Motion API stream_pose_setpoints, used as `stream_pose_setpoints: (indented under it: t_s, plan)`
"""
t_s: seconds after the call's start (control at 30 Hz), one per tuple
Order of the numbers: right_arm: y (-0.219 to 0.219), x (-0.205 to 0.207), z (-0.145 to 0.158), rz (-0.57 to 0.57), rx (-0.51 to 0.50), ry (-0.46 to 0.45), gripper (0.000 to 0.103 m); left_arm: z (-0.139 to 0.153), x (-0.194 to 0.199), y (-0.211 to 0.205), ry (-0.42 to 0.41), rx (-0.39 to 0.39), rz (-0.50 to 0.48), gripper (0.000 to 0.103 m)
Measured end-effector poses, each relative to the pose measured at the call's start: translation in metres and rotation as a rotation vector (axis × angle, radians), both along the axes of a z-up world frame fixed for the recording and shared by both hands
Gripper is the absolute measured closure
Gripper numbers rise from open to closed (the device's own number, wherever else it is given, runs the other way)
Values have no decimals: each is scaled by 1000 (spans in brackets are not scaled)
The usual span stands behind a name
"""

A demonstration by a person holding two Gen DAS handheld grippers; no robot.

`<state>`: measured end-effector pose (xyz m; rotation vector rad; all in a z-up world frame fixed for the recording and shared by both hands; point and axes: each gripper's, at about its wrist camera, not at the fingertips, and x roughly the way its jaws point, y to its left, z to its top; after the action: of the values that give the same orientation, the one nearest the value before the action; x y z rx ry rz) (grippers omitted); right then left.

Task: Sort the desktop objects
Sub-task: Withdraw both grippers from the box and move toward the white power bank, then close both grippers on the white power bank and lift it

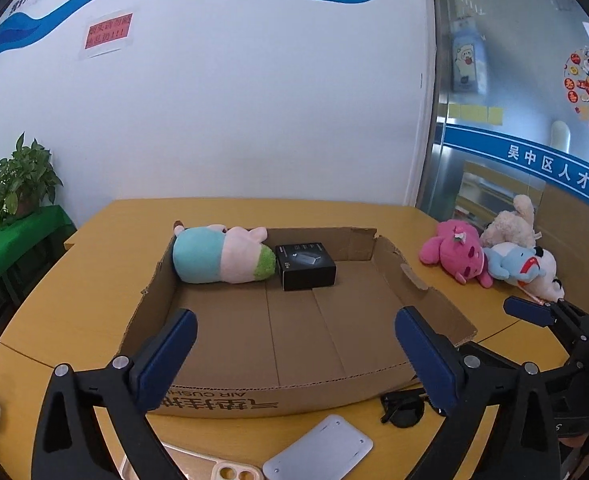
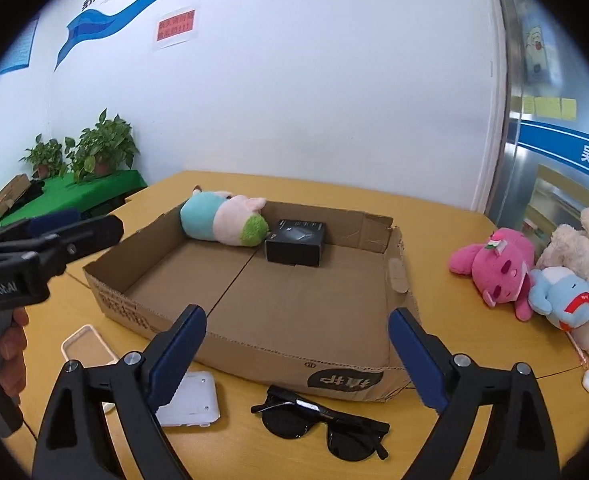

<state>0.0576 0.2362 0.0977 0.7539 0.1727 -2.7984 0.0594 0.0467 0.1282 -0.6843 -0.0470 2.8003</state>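
Cardboard box point(image 1: 222, 404) marked "AIR CUSH", perhaps cut off, left gripper point(image 1: 294, 344) and right gripper point(image 2: 296, 346) jaws apart, empty

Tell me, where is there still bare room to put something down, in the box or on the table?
Most of the cardboard box floor is bare, in front of the plush pig and black box at its back wall. Crowded: the table's near edge with sunglasses, white device and phone case, and the plush pile on the right.
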Motion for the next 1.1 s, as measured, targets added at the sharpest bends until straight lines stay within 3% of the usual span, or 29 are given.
stream_pose_setpoints:
  t_s: [0.17, 0.27, 0.4, 0.53, 0.67, 0.8, 0.97, 1.07, 1.1]
  plan:
    - [-5, 3, -13, 93, -16, -55, 10, -19, 4, -20, -58, 14, 15, 2]
    - [-14, 11, -30, 232, -19, -120, 10, -36, 9, -34, -97, 1, 20, 2]
    - [-28, 18, -57, 333, -4, -196, 10, -58, 11, -48, -163, 6, 9, 2]
    - [-40, 17, -77, 411, -46, -271, 10, -78, 13, -56, -234, 68, -29, 3]
    - [-58, 17, -94, 517, 2, -327, 10, -100, 17, -60, -306, 143, -73, 4]
    - [-64, 2, -107, 549, -11, -363, 10, -115, 23, -54, -340, 146, -110, 6]
    - [-68, -26, -132, 596, -22, -439, 10, -137, 9, -48, -444, 234, -190, 26]
    - [-71, -32, -137, 597, -13, -448, 10, -150, -7, -34, -532, 215, -215, 33]
    - [-71, -32, -137, 599, -14, -442, 10, -148, -6, -30, -509, 201, -218, 33]
